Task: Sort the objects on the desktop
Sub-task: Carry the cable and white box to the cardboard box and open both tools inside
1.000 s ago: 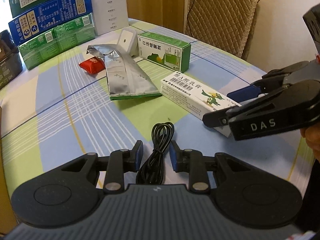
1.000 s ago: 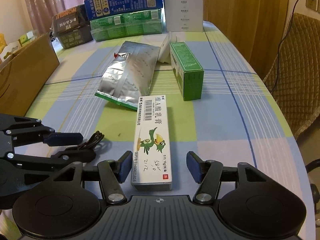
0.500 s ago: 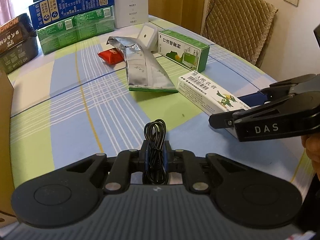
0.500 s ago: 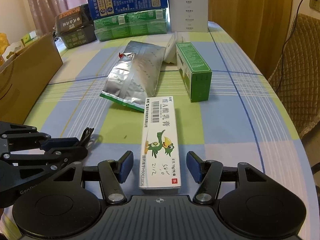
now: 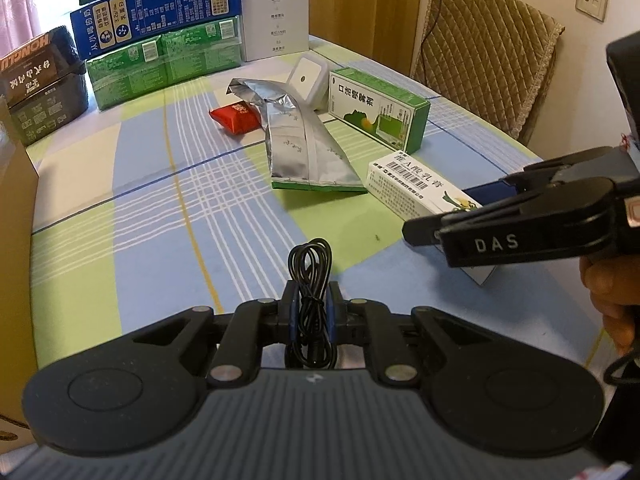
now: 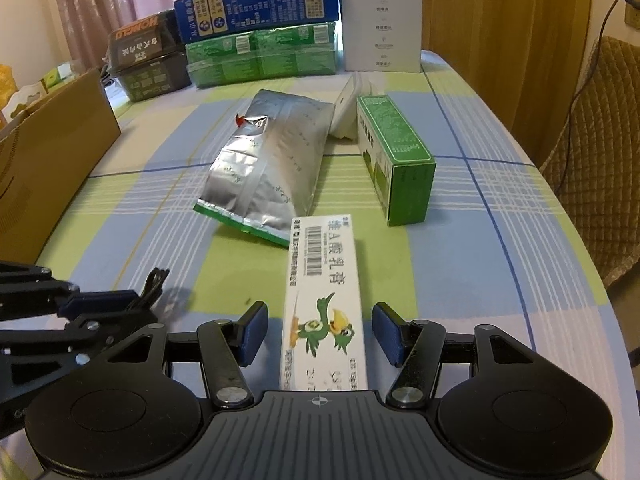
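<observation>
My left gripper is shut on a coiled black cable, whose loop sticks out ahead of the blue pads. From the right wrist view the same gripper sits low at the left, with the cable casting a shadow on the cloth. My right gripper is open and straddles the near end of a long white box with a green bird, its pads apart from the box sides. In the left wrist view that gripper reaches in from the right over the white box.
A silver foil pouch, a green carton, a red packet and a white square device lie mid-table. Stacked boxes line the far edge. A cardboard box stands left, a padded chair right.
My left gripper has shut on the black cable and drawn back a little with it. The right gripper, still open, has slid further along the white box.
</observation>
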Demonstrator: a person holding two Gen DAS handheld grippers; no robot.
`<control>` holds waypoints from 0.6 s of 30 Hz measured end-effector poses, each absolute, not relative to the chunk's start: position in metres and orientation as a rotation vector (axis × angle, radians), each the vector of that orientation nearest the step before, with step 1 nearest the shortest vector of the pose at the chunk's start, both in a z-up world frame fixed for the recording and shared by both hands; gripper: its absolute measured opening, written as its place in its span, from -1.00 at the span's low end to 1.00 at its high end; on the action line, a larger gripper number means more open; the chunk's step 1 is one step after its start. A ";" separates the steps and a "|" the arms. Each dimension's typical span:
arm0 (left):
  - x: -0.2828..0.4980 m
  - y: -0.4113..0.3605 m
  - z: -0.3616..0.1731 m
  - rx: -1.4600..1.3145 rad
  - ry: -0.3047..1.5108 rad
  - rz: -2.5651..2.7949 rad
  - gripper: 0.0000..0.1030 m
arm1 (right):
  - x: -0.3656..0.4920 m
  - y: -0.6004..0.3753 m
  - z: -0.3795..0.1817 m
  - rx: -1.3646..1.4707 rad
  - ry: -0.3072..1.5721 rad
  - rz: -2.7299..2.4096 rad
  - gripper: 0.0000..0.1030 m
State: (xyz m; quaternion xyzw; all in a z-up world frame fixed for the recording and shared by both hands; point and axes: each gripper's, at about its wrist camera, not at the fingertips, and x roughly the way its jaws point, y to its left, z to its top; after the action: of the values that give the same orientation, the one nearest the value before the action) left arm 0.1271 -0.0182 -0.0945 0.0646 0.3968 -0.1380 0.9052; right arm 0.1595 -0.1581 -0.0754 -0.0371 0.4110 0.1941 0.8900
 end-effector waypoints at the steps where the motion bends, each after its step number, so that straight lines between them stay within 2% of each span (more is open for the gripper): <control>1: 0.127 -0.018 -0.094 0.133 0.821 -0.286 -0.81 | 0.160 -0.157 -0.075 -0.081 0.851 0.398 -0.04; 3: 0.127 -0.018 -0.094 0.130 0.819 -0.286 -0.80 | 0.160 -0.155 -0.075 -0.102 0.844 0.391 -0.30; 18: 0.117 -0.013 -0.069 0.127 0.766 -0.264 -0.80 | 0.130 -0.148 -0.041 -0.077 0.736 0.438 -0.31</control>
State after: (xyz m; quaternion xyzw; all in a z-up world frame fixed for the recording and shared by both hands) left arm 0.1171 -0.0133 -0.0688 0.0619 0.3725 -0.1284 0.9170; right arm 0.1301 -0.1477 -0.0410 -0.0373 0.3567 0.2123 0.9090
